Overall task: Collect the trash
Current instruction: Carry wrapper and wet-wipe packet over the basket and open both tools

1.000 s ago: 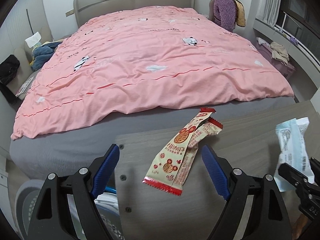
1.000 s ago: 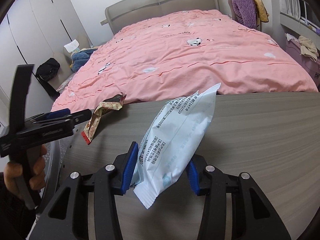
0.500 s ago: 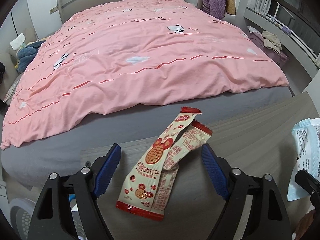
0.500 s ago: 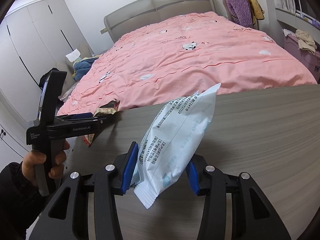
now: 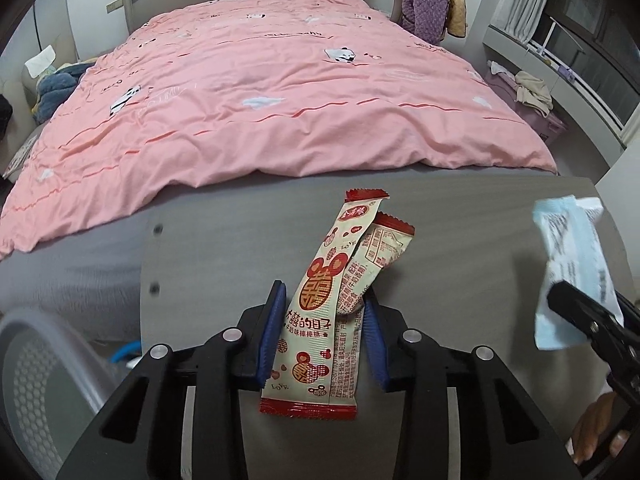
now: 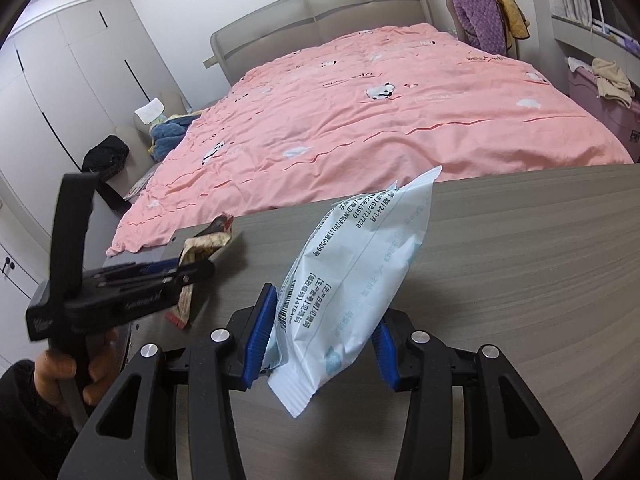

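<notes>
Pink duvet (image 5: pixel 280 92) on bed, purple garment (image 6: pixel 478 16) beside headboard (image 6: pixel 320 4).

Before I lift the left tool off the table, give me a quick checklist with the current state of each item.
1. Cream and red wrappers between the left tool pads: ok.
2. Left pads pressing firmly: cannot tell, jaws closing.
3. Both wrappers caught, not one: cannot tell.
4. Right tool gripping the pale blue packet: ok.
5. Tools apart from each other: ok.
6. Bin position: cannot tell; only a mesh rim at lower left.
</notes>
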A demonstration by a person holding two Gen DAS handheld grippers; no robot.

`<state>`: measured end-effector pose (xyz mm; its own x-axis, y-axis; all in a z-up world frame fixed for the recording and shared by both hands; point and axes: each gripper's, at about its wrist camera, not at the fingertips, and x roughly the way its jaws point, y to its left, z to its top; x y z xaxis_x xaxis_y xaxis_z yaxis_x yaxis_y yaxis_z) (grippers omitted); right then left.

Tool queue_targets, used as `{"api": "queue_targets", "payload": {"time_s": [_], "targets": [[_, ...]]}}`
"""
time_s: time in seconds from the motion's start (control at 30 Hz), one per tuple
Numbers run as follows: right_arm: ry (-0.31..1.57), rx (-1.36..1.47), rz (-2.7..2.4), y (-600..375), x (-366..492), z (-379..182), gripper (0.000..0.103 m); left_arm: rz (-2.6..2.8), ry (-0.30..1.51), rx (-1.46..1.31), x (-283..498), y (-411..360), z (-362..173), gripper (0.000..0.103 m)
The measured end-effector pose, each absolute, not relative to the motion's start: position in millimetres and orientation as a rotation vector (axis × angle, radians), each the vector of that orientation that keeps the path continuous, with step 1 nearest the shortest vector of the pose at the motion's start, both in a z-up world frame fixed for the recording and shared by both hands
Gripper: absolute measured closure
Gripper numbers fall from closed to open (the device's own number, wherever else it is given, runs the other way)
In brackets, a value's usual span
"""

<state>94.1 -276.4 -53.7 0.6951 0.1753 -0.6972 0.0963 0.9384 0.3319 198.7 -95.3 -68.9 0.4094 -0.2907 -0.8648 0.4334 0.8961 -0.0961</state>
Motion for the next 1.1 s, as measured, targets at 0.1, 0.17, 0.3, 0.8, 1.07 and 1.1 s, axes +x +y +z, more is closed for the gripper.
{"api": "queue_targets", "payload": {"time_s": [0.1,0.17,0.3,0.8,1.07,1.1], "targets": [[0.811,0.345,0.052,-270,87,-52,0.058,-0.441,1.032,0.133,175,-81,-61,0.066],[0.816,0.335,0.059,-263,82,-50,0.058,-0.425,1.014,0.114,160,-69,-55,0.066],[0.822,0.304,0.091,-241,74,-46,0.058,-0.363,0.966,0.084,135,-37,-42,0.066],[0.841,0.165,0.324,-109,85,-16,0.057,-0.077,0.850,-0.016,96,107,-16,0.066],[0.854,0.101,0.445,-36,100,-13,0.057,0.042,0.868,-0.068,94,166,-27,0.066],[0.860,0.093,0.465,-26,102,-14,0.057,0.051,0.873,-0.069,95,171,-29,0.066]]}}
